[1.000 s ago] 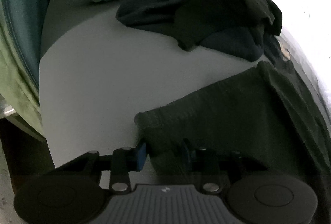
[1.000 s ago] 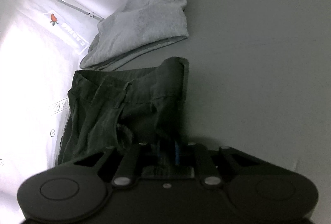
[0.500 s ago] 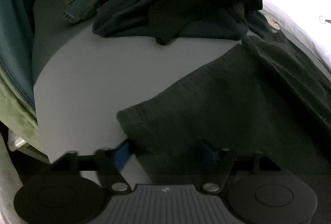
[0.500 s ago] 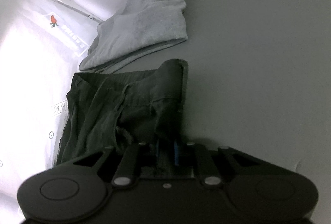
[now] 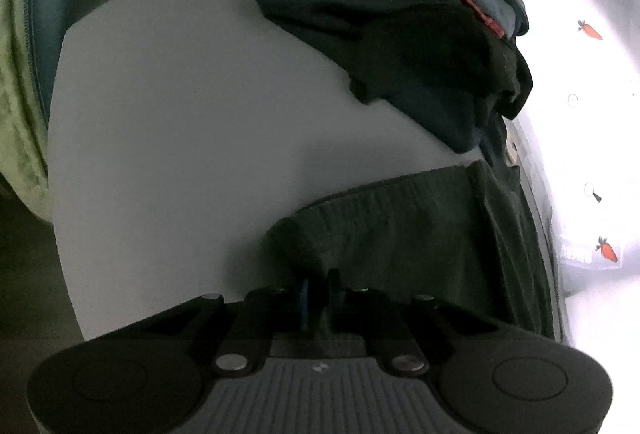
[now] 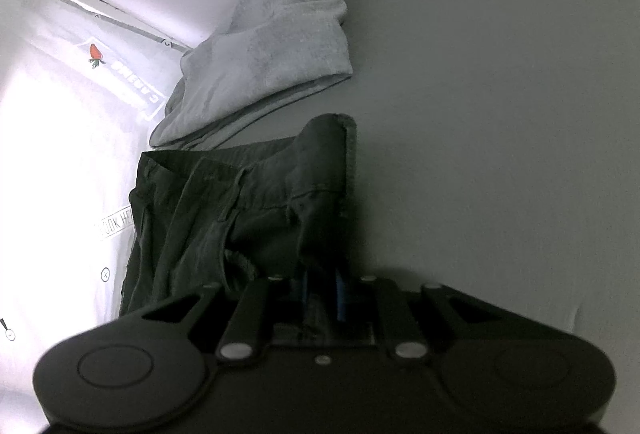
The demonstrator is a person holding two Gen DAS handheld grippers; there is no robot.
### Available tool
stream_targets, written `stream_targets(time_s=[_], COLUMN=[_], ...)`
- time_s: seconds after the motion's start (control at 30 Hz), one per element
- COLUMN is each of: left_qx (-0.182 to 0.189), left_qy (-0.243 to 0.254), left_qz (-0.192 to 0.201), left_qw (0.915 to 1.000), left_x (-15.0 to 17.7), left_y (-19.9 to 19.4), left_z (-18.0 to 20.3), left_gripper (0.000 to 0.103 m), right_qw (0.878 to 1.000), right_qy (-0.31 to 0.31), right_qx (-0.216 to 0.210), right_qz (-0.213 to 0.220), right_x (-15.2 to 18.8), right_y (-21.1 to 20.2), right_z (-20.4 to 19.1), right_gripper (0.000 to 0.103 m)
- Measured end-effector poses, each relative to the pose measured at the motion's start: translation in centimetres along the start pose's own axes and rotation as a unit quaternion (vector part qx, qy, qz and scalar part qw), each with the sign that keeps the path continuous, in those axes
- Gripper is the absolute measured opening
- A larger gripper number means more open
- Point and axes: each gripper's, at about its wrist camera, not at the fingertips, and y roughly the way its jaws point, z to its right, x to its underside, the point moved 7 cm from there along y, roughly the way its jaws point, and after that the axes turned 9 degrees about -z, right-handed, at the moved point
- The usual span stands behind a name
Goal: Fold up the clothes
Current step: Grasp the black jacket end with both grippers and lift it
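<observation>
Left wrist view: left gripper [image 5: 316,288] has gone from wide open half a second back to pinched narrow on the hem corner of the dark trousers [image 5: 420,234].
Right gripper [image 6: 322,290] stays clamped on the waistband end of the trousers [image 6: 224,201], so both ends are held and a lift or fold looks ready. Trousers lie on the grey table [image 5: 180,133], its near-right part. Dark clothes pile [image 5: 400,45] at 1 o'clock and grey garment [image 6: 276,49] at 11 crowd the fold space.
</observation>
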Motion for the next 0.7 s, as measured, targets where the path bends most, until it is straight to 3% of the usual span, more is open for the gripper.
stream_targets(time_s=[0.13,0.2,0.23,0.3,0.33,0.43,0.6,0.7], left_qx=[0.009,-0.006,-0.02,-0.04,-0.044,-0.04,-0.032,-0.014], left_qy=[-0.01,0.001,0.011,0.03,0.032,0.052,0.131,0.158], left_qz=[0.0,0.012,0.021,0.029,0.034,0.057,0.112,0.142], left_qw=[0.9999,0.9999,0.9995,0.9983,0.9979,0.9963,0.9845,0.9771], left_x=[-0.1,0.0,0.1,0.4,0.5,0.2,0.2,0.2], left_y=[0.5,0.6,0.6,0.6,0.4,-1.0,-5.1,-8.1], left_z=[0.3,0.7,0.9,1.4,1.7,3.3,8.8,11.9], left_gripper=[0.03,0.021,0.004,0.004,0.003,0.002,0.002,0.003], right_qw=[1.0,0.999,0.999,0.999,0.999,0.997,0.991,0.981], right_qy=[0.006,0.017,0.023,0.029,0.03,0.021,-0.012,0.004], right_qx=[-0.013,-0.027,-0.027,-0.023,-0.035,-0.08,-0.132,-0.192], right_qz=[-0.003,-0.008,-0.011,-0.015,-0.014,0.001,0.011,0.011], right_x=[-0.2,-0.4,-0.5,-0.7,-0.7,-0.7,-0.7,-0.8], right_y=[0.0,0.0,0.0,-0.1,-0.3,-2.1,-6.0,-8.3], right_z=[0.1,0.1,0.2,0.4,0.3,-0.5,-3.8,-5.5], right_gripper=[0.018,0.028,0.027,0.008,0.005,0.004,0.003,0.003])
